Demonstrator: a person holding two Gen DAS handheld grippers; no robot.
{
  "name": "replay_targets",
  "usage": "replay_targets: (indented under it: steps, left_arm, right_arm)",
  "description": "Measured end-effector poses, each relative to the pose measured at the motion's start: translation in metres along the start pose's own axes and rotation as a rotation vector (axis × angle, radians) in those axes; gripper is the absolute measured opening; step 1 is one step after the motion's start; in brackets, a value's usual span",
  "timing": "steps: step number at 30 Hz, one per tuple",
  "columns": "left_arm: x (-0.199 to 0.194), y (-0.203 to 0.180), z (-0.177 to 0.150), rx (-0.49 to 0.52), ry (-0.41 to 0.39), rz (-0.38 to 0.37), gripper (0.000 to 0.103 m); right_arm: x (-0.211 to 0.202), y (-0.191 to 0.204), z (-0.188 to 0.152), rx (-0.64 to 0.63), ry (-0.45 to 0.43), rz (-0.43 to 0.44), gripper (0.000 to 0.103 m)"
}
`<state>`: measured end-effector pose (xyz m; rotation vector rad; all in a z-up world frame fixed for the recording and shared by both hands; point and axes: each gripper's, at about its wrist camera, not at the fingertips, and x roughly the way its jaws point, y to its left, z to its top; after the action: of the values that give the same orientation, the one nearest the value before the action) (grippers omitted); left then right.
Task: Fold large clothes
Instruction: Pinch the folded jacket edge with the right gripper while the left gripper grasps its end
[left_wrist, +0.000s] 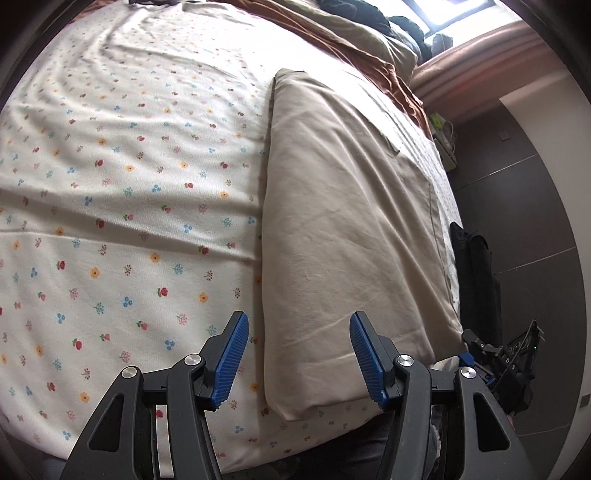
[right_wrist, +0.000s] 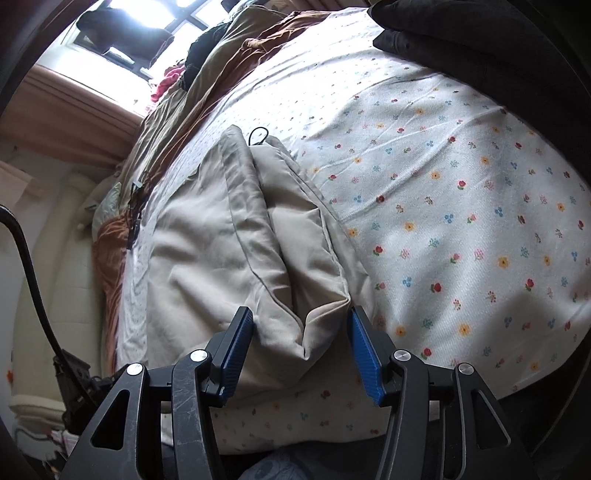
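Observation:
A beige padded garment (left_wrist: 347, 206) lies folded in a long strip on the floral bed sheet (left_wrist: 122, 192). My left gripper (left_wrist: 299, 332) hovers open over the garment's near left corner, with nothing between its blue pads. In the right wrist view the garment (right_wrist: 207, 236) is doubled over, with a raised fold (right_wrist: 295, 258) running toward me. My right gripper (right_wrist: 301, 325) straddles the near end of that fold. Its left pad (right_wrist: 238, 343) rests against the cloth, while its right pad (right_wrist: 364, 350) stands clear of it. The right gripper (left_wrist: 480, 350) also shows at the bed's edge.
Brown and olive bedding (left_wrist: 354, 40) is heaped at the far end below a window (right_wrist: 122, 40). A black garment (right_wrist: 461, 33) lies on the sheet at the far right. Dark floor tiles (left_wrist: 517, 206) run beside the bed, and a black cable (right_wrist: 29, 266) hangs at the left.

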<state>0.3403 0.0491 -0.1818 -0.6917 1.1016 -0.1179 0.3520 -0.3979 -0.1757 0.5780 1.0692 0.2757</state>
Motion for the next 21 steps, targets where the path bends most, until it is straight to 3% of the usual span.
replay_targets:
  steps: [1,2,3,9,14,16,20,21]
  left_arm:
    - [0.004,0.001,0.000,-0.003,0.003,0.011,0.059]
    - [0.008,0.002,0.001,-0.003,0.006,0.018,0.059]
    - [0.012,0.003,0.001,-0.002,0.011,0.021,0.059]
    - [0.027,-0.001,0.004,0.014,0.029,0.014,0.059]
    - [0.036,-0.001,-0.001,0.017,0.046,0.004,0.058]
    - [0.039,-0.002,-0.004,0.023,0.059,-0.006,0.053]
    - [0.035,-0.010,-0.005,0.057,0.061,0.007,0.053]
    - [0.033,-0.012,-0.004,0.070,0.057,0.015,0.053]
  right_arm:
    - [0.000,-0.001,0.001,-0.003,-0.005,0.010,0.041]
    - [-0.001,-0.003,0.001,-0.003,-0.008,0.026,0.021]
    - [-0.002,-0.005,0.000,-0.005,-0.010,0.058,0.013]
    - [-0.014,-0.015,-0.014,-0.044,-0.035,0.098,0.007]
    - [-0.003,-0.042,-0.025,0.006,-0.008,0.066,0.006]
    - [-0.003,-0.045,-0.025,0.015,-0.010,0.067,0.006]
    - [-0.007,-0.038,-0.018,-0.003,-0.014,0.038,0.008]
    - [-0.009,-0.037,-0.016,-0.001,-0.023,0.025,0.012]
